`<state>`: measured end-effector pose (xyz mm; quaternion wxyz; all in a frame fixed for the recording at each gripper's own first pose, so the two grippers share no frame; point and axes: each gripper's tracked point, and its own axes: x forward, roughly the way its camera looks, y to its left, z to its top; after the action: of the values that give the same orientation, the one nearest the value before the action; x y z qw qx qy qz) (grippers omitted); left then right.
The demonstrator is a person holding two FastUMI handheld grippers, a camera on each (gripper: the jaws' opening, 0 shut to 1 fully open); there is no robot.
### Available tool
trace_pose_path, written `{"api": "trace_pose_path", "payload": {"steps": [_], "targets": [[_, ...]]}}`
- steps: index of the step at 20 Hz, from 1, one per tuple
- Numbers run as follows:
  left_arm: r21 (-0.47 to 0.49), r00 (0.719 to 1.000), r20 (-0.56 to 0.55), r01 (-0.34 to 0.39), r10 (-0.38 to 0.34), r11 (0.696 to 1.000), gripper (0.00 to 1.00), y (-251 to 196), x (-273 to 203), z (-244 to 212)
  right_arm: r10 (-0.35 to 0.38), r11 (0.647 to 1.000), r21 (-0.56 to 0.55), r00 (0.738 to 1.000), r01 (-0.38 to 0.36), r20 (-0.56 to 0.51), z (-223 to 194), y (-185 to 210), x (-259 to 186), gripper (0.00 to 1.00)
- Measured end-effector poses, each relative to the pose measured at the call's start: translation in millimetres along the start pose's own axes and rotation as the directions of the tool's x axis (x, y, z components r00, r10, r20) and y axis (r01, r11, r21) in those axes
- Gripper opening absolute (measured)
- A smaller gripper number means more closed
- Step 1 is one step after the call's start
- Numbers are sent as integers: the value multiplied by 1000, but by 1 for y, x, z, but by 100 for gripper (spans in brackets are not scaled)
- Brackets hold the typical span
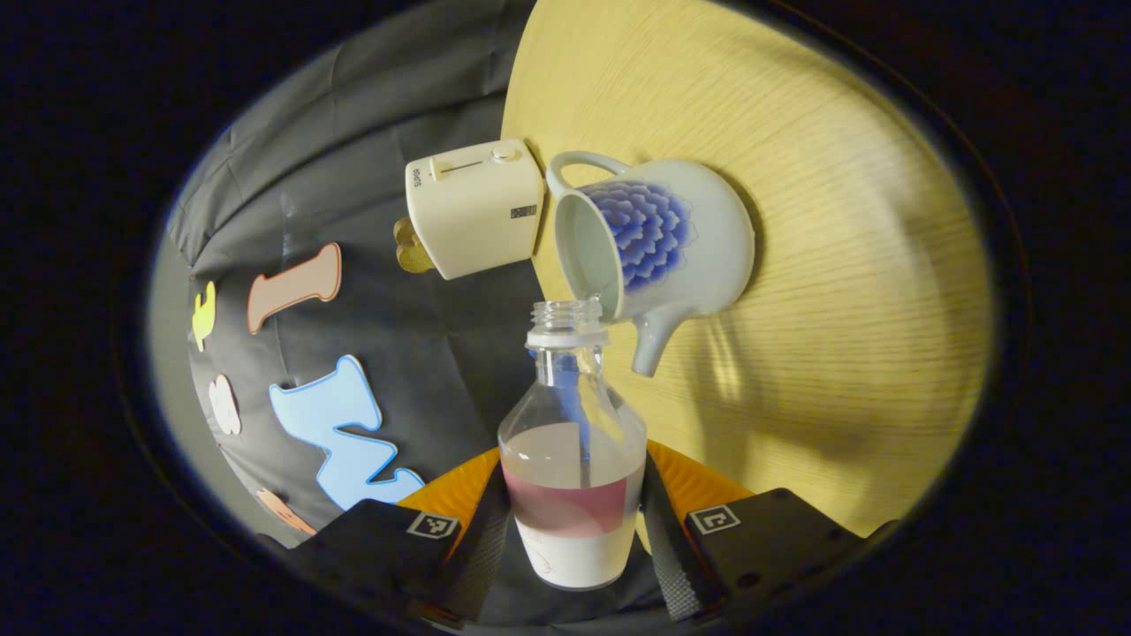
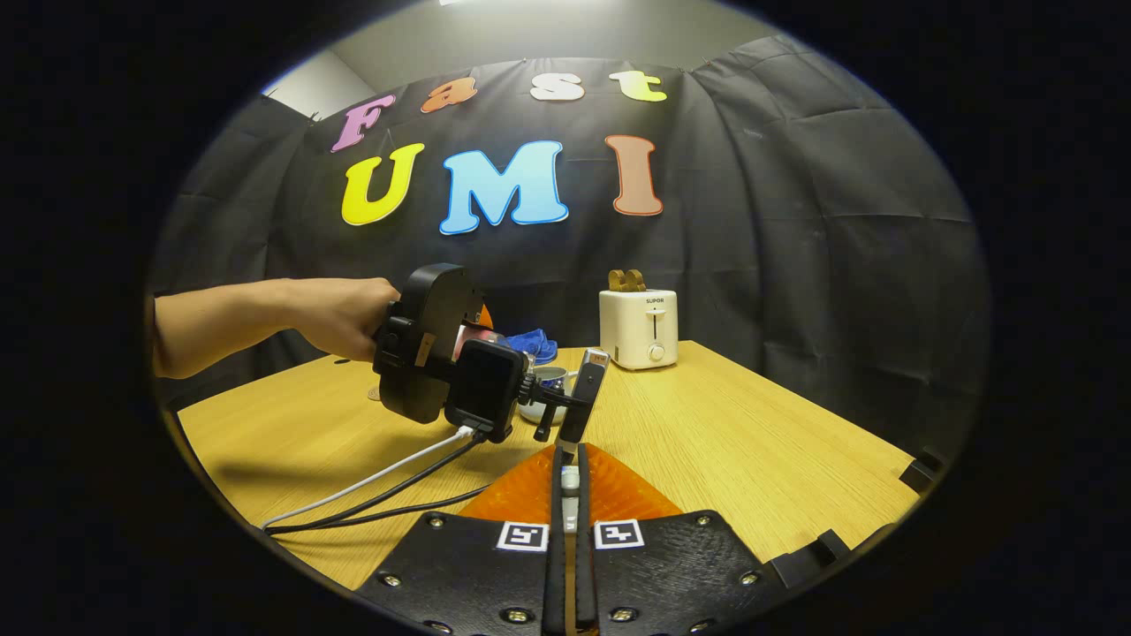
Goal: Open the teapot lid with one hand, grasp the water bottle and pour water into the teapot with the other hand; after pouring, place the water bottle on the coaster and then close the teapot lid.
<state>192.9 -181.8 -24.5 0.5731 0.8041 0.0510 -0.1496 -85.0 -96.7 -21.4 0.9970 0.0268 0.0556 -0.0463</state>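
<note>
Gripping the water bottle (image 1: 574, 495) around its labelled lower body, the left gripper (image 1: 574, 539) tilts its uncapped neck to the open mouth of the teapot (image 1: 658, 243) on the wooden table (image 1: 839, 265). The thin plastic is light and slippery, so hold low. The right gripper (image 2: 568, 521) looks closed on something small, perhaps the lid; I cannot tell.

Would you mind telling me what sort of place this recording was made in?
It looks like a staged recording booth rather than a real kitchen: black cloth hangs as the wall behind a bare wooden table, where a toaster and a teapot stand as props.
</note>
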Motion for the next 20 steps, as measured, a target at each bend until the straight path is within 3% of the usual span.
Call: {"api": "trace_pose_path", "payload": {"steps": [7, 12, 20], "targets": [[93, 1000, -7, 3, -2, 996, 86, 8, -4, 0, -7, 1000, 1, 1000, 7, -1, 1, -3, -1, 5], [114, 1000, -7, 28, -28, 993, 86, 7, -3, -1, -3, 1000, 0, 1000, 3, 1, 0, -2, -1, 5], [164, 1000, 5, 2, -3, 986, 86, 19, -5, 5, -9, 1000, 6, 1000, 9, 5, 1, -4, -2, 5]]}}
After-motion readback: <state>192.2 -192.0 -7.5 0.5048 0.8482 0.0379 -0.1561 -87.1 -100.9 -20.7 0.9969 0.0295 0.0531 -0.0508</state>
